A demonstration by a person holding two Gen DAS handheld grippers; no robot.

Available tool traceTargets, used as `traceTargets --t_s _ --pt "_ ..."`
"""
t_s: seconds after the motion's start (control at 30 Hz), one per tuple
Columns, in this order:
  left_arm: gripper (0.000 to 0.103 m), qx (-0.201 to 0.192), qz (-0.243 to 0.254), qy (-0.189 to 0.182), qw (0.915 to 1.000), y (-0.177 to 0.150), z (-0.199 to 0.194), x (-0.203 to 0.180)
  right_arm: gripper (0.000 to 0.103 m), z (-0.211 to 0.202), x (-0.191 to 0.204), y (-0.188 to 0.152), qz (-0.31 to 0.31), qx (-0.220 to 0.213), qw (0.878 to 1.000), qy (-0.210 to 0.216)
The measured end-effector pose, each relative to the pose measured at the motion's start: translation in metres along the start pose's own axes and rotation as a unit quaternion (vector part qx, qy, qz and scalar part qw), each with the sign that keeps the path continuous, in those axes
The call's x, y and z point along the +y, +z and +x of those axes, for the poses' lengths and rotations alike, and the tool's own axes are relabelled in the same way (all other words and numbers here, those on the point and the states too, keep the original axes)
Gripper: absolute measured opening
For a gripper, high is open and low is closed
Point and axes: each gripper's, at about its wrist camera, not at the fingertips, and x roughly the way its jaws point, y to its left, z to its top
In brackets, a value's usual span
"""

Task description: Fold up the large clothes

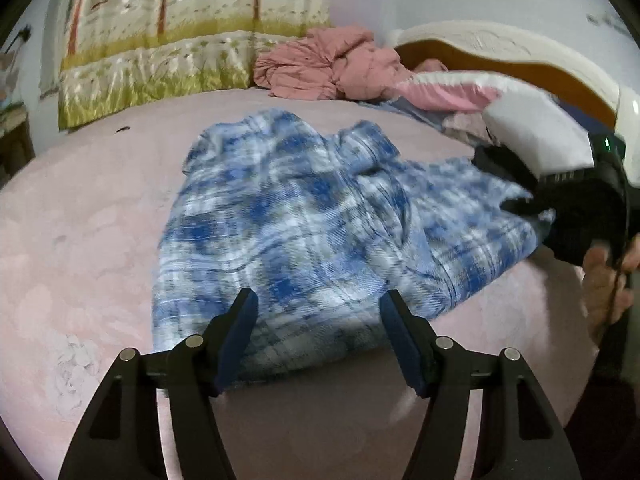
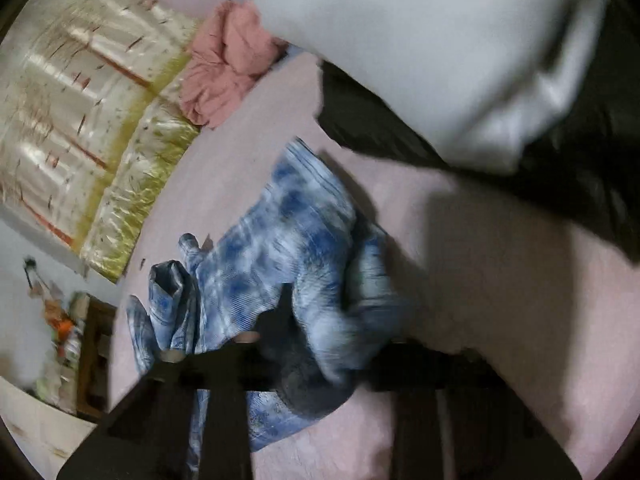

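Hovering above the near hem of the plaid garment [image 1: 304, 216], the left gripper [image 1: 318, 340] has its jaws standing apart with nothing clamped; its blue pads [image 1: 400, 340] are flat, matte rectangles on black angular arms with silver pivot pins. Fabric lies beyond and below the pads, not pressed by them.

The right gripper [image 2: 320, 356] is heavily blurred in its own view. Its dark fingers sit against a bunched fold of the same garment [image 2: 280, 248], but whether the jaws press on the cloth cannot be told. In the left view its black body [image 1: 568, 208] meets the garment's far right corner, with a hand [image 1: 608, 280] behind it.

The garment is a soft woven flannel in blue, white and grey checks, rumpled and lying in the middle of a pale pink bed sheet [image 1: 80, 240] with a faint floral relief. A tubular cuff stands open at its left end in the right view.

Farther back lie a crumpled dusty-pink quilted blanket [image 1: 320, 64], a glossy satin curtain [image 1: 180, 40] printed with tree trunks and yellow-green grass, and a curved cream headboard [image 1: 500, 44]. No legible writing appears.
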Motion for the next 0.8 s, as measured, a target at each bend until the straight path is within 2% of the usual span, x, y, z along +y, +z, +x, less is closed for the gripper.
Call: traceTargets --t_s 0.1,0.2,0.33,0.43,0.6,0.7,0.77,0.8 --pt "0.067 -0.007 -0.040 -0.012 0.9991 0.008 -0.014 0.021 0.017 -0.014 0.028 -0.001 -0.063 -0.034 0.997 -0.027" --pt "0.067 -0.008 -0.107 -0.025 0.9939 0.011 -0.027 0.057 0.016 -0.026 0.050 -0.001 -0.090 -0.053 0.994 -0.035" --pt "0.067 -0.012 -0.179 -0.019 0.9836 0.009 -0.042 0.107 0.014 -0.049 0.092 -0.008 -0.158 -0.082 0.984 -0.011" --pt "0.067 -0.011 -0.216 0.009 0.9762 0.008 -0.047 0.134 0.013 -0.069 0.137 -0.026 -0.221 -0.094 0.970 0.041" --pt "0.067 0.001 -0.252 0.024 0.9674 -0.001 -0.045 0.155 0.014 -0.078 0.201 -0.082 -0.318 -0.069 0.939 0.113" --pt "0.067 -0.016 -0.240 0.037 0.9701 0.001 -0.057 0.153 0.013 -0.059 0.218 -0.126 -0.370 -0.021 0.919 0.135" --pt "0.067 -0.030 -0.225 0.052 0.9725 0.004 -0.067 0.152 0.014 -0.045 0.220 -0.153 -0.405 0.007 0.905 0.129" --pt "0.067 -0.037 -0.217 0.062 0.9734 0.005 -0.071 0.152 0.014 -0.036 0.217 -0.163 -0.411 0.020 0.903 0.122"
